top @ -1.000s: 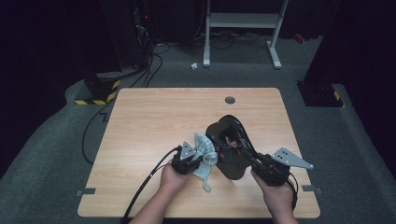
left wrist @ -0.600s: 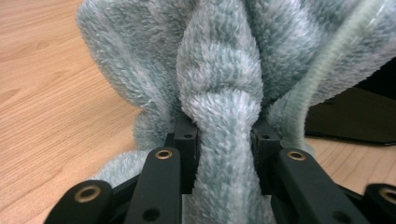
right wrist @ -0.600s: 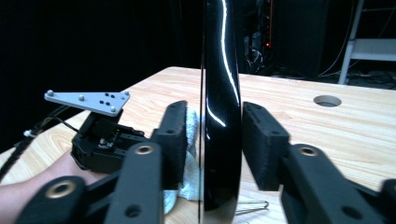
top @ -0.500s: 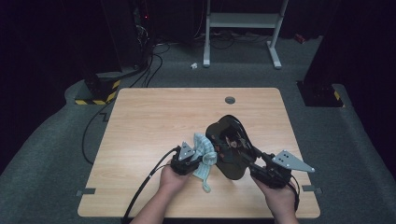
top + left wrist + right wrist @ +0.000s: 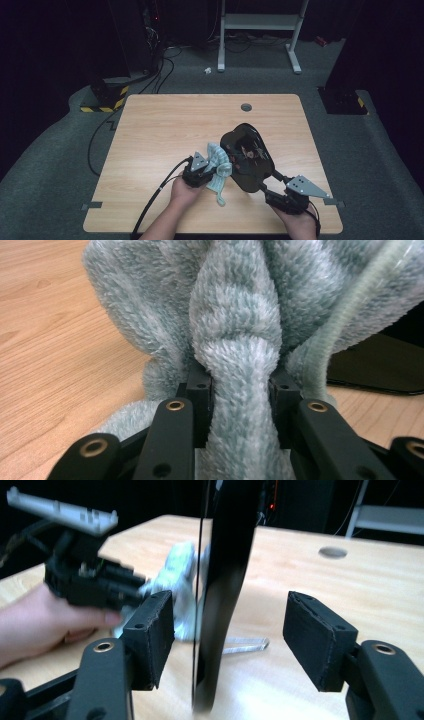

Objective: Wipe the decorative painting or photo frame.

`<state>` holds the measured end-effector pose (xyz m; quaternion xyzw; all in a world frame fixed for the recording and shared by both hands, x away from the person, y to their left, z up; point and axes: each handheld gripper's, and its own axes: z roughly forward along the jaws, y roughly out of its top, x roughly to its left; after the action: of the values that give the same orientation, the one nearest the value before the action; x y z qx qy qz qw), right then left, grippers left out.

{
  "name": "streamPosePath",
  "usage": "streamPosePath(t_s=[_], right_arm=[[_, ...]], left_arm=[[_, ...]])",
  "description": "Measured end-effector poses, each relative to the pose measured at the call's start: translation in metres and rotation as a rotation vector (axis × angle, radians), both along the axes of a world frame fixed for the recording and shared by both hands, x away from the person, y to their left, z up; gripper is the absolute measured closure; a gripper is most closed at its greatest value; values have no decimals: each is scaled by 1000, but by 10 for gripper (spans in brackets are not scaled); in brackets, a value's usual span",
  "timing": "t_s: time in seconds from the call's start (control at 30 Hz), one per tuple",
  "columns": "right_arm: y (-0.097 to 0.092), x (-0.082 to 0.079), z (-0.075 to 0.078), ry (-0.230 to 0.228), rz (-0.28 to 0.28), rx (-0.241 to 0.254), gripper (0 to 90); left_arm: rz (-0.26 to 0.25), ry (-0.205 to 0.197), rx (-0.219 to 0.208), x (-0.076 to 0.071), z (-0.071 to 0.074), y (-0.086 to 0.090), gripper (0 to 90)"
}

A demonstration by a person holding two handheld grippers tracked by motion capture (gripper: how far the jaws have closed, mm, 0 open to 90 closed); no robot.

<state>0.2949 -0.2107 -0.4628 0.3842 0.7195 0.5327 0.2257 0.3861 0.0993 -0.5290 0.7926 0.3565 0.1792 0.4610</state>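
Observation:
A fluffy pale blue-green cloth (image 5: 219,161) (image 5: 235,315) is pinched in my left gripper (image 5: 214,173) (image 5: 240,385), which is shut on a bunched fold of it. The cloth rests against a glossy black disc-like object (image 5: 246,157) (image 5: 225,580) that stands tilted on the wooden table (image 5: 165,125). My right gripper (image 5: 267,186) (image 5: 230,630) is at the disc's lower edge. Its jaws have just been opening: the disc stands edge-on between the pads (image 5: 152,630), touching neither. The right gripper view also has the left gripper (image 5: 90,585) and the cloth (image 5: 175,575) beyond.
A round cable hole (image 5: 246,107) (image 5: 332,552) sits near the table's far edge. On the dark floor behind are cables (image 5: 165,55), a yellow-and-black striped box (image 5: 107,95) and a white stand frame (image 5: 260,22). A hand (image 5: 35,620) grips the left gripper.
The right gripper's jaws have opened off the black disc, and that hand has sunk slightly toward the table's near edge. The left gripper and cloth have stayed put.

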Motion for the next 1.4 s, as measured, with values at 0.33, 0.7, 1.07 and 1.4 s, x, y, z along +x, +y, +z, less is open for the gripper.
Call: streamPosePath(t_s=[0.33,0.7,1.07,1.4], right_arm=[[13,7,-29,38,-1,-5,508],[20,14,-34,62,11,0,680],[24,14,-33,67,31,11,779],[25,13,-32,53,27,6,768]], left_arm=[[-4,-3,4,-1,0,0,705],[-22,-20,-84,-5,12,8,717],[0,-138,-238,-14,73,22,721],[-1,-175,-228,-16,89,25,721]])
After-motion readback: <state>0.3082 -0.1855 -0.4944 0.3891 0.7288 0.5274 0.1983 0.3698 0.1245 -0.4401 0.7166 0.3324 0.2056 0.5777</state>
